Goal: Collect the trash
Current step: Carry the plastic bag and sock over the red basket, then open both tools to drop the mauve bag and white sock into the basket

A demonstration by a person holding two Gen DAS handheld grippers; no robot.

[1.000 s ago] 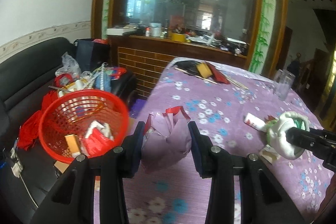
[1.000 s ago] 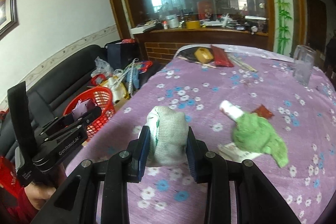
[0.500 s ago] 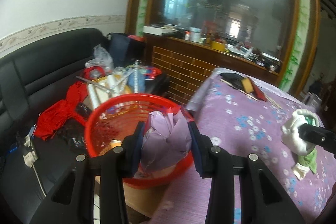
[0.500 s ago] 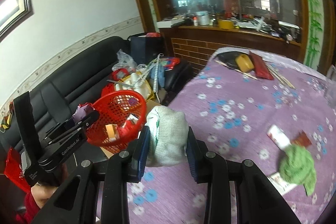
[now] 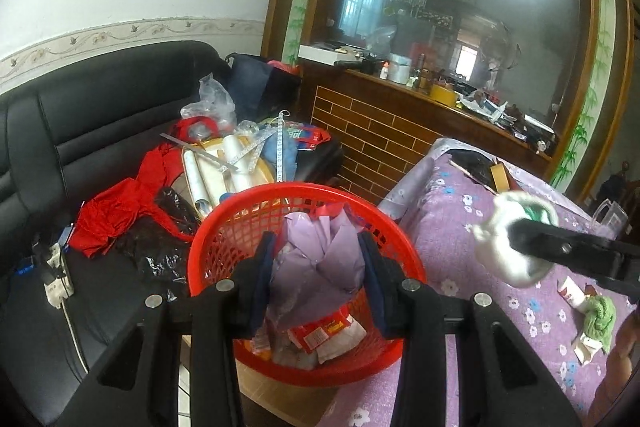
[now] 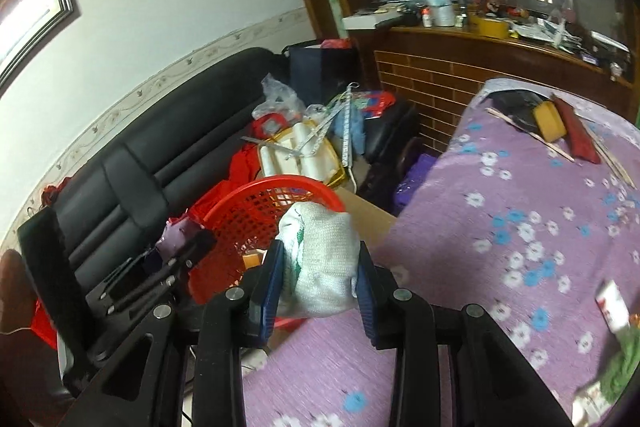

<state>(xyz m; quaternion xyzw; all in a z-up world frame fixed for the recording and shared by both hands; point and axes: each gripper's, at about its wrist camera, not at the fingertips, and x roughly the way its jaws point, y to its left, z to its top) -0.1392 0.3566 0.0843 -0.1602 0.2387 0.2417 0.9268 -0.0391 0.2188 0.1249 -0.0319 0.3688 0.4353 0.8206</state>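
Crumpled lilac paper trash (image 5: 320, 259) sat clamped between the two pads of my left gripper (image 5: 318, 275), jaws narrowed onto its sides, and hung directly over the mouth of the round red plastic mesh basket (image 5: 224, 227). One second before, this same wad was above the purple floral tablecloth (image 5: 460, 227) with the basket off to its left; half a second before, it had reached the basket's near rim. That shift meant the carry stage was, in my judgement, complete for this item, and release was the remaining step.

My right gripper (image 6: 318, 279) gripped a white knitted cloth bundle with green stitching (image 6: 320, 259), jaws closed partway against both flanks. A second before, that bundle was over the middle of the tablecloth; now it was beside the basket's right rim, above the edge of the cloth-covered table and not yet over the opening. It had closed on the basket alongside the left load.

Inside the basket lay red-and-white wrappers (image 5: 320, 333) and other scraps. On the tablecloth, well right of the basket, a green cloth lump (image 5: 598, 315) and small white packets (image 5: 570, 293) waited uncollected, so the task stood only part done.
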